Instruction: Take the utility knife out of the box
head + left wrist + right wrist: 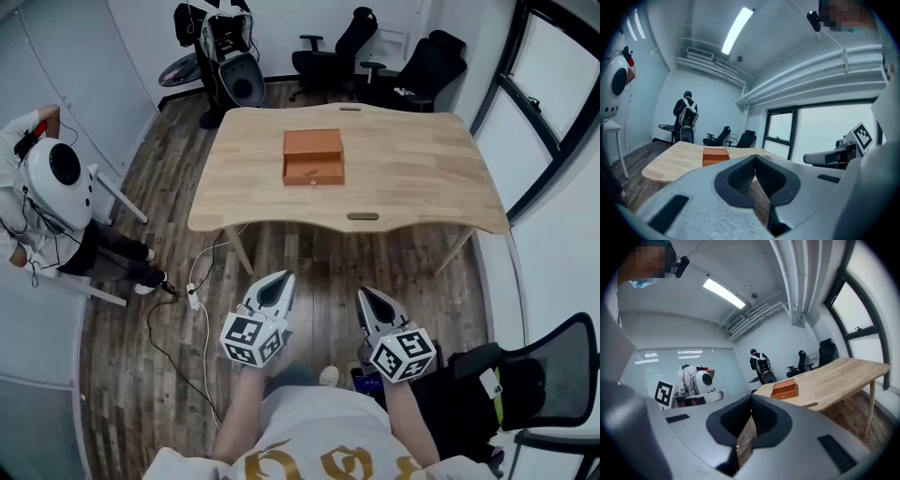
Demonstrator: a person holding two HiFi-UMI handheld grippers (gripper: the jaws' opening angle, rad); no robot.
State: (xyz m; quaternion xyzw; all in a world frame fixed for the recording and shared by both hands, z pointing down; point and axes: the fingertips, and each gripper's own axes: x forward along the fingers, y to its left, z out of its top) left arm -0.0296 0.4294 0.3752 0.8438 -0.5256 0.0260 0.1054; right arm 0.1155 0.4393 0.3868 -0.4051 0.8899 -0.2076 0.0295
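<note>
Orange against pale wood, the box [313, 156] sits near the middle of the desk [412, 178], a little nearer the far edge than the near one and well clear of every corner. We judge that either hand could reach it there. Its near half looks open like a shallow tray. We take the utility knife to lie inside, but it is too small for us to make out.

We are standing back from the near edge, with bare wooden floor between us and the desk. The left gripper [284, 279] is clenched on nothing, jaws meeting tip to tip, and the right gripper [364, 294] is likewise closed and empty. Both are held close to our body, side by side and roughly level, aimed towards the box. We read this as a ready stance, with the task not begun. We must step up to the near edge and part the jaws before anything can be lifted out.
</note>
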